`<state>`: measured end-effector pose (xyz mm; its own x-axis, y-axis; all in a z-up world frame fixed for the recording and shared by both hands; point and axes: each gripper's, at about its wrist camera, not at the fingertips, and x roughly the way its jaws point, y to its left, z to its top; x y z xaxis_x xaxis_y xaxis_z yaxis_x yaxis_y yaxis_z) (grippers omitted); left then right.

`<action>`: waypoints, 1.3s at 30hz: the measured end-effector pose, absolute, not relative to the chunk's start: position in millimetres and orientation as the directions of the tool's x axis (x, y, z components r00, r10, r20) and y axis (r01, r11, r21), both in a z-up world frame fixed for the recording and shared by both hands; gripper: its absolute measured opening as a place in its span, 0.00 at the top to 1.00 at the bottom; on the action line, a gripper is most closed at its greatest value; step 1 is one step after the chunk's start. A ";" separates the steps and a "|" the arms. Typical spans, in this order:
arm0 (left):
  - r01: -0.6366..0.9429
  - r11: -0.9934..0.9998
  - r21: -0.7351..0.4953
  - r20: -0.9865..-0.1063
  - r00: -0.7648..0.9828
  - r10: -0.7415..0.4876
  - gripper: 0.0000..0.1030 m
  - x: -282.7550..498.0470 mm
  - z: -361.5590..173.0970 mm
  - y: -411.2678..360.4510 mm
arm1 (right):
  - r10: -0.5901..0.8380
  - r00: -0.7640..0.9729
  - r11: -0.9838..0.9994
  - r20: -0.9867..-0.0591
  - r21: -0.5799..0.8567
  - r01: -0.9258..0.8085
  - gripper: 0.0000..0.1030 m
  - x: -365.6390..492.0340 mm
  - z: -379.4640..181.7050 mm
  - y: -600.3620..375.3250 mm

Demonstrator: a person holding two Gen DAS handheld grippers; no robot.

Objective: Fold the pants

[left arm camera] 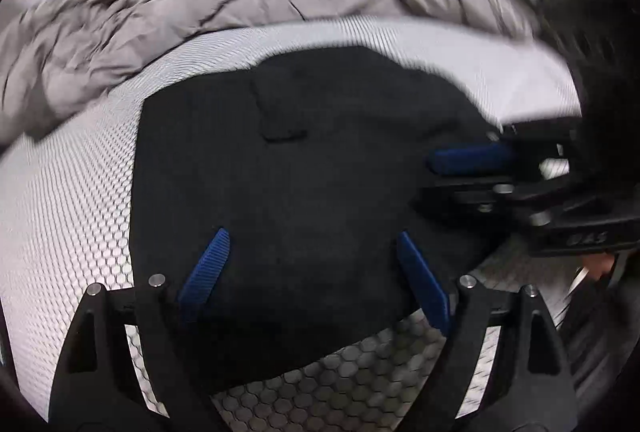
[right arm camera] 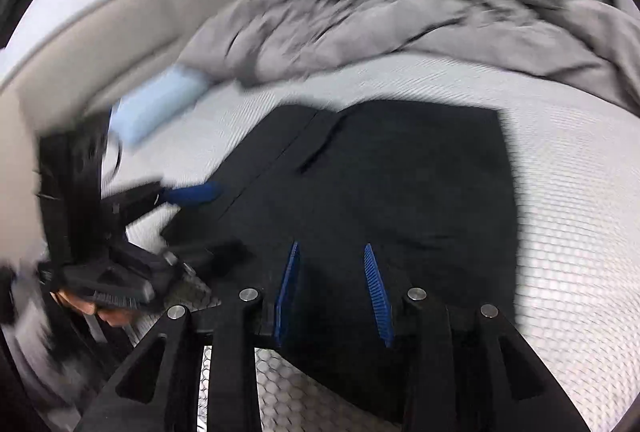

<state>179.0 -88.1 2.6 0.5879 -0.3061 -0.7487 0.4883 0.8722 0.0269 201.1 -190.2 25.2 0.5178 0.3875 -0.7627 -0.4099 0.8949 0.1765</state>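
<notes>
Both tongs hang over the black pants point(left arm camera: 304, 168) on the bed point(left arm camera: 80, 184): our left tongs point(left arm camera: 312, 264) are spread wide, our right tongs point(right arm camera: 332, 272) half spread, both pinching nothing, pants stretching away ahead.

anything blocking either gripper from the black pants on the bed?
Nothing visible. The black pants lie flat on the white mattress, directly under the left gripper and right gripper. The grey blanket is bunched behind them, clear of the pants.
</notes>
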 end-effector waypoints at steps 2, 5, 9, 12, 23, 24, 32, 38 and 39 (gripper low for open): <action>0.501 0.864 0.050 -0.763 0.577 -0.290 0.18 177.9 -4.1 -86.8 | 0.290 0.512 0.898 -0.809 0.045 -0.438 0.67 202.3 8.8 -177.4; 0.489 0.871 0.040 -0.760 0.581 -0.292 0.18 173.3 -2.8 -72.6 | 0.189 0.552 0.903 -0.812 -0.076 -0.422 0.67 191.8 10.8 -187.1; 0.463 0.886 0.011 -0.755 0.585 -0.297 0.18 167.9 4.2 -58.1 | 0.249 0.541 0.912 -0.803 0.006 -0.410 0.66 189.7 24.3 -201.1; 0.474 0.879 -0.057 -0.707 0.603 -0.371 0.18 169.6 23.1 -50.7 | 0.318 0.561 0.912 -0.764 0.086 -0.400 0.62 195.0 34.6 -198.2; 0.474 0.879 -0.051 -0.745 0.568 -0.349 0.54 198.9 11.0 -46.5 | 0.153 0.572 0.940 -0.806 -0.060 -0.336 0.58 240.4 14.8 -190.1; 0.465 0.884 -0.055 -0.749 0.567 -0.344 0.54 198.1 9.6 -40.7 | 0.187 0.562 0.940 -0.806 -0.019 -0.341 0.58 239.2 15.7 -197.2; 0.448 0.892 -0.055 -0.708 0.613 -0.351 0.59 206.6 36.7 -44.2 | 0.335 0.539 0.921 -0.773 0.150 -0.358 0.58 243.2 31.2 -188.5; 0.461 0.884 -0.079 -0.757 0.549 -0.354 0.59 244.3 10.2 -52.1 | 0.205 0.510 0.951 -0.835 0.047 -0.305 0.58 271.6 8.9 -169.5; 0.457 0.886 -0.081 -0.758 0.549 -0.353 0.60 243.8 12.4 -48.8 | 0.175 0.517 0.957 -0.838 0.021 -0.291 0.58 270.1 9.1 -174.4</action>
<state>243.8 -48.8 12.4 0.5490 -0.3526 -0.7578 0.4569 0.8858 -0.0811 270.1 -174.4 9.1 0.5173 0.1754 -0.8376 -0.2910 0.9565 0.0206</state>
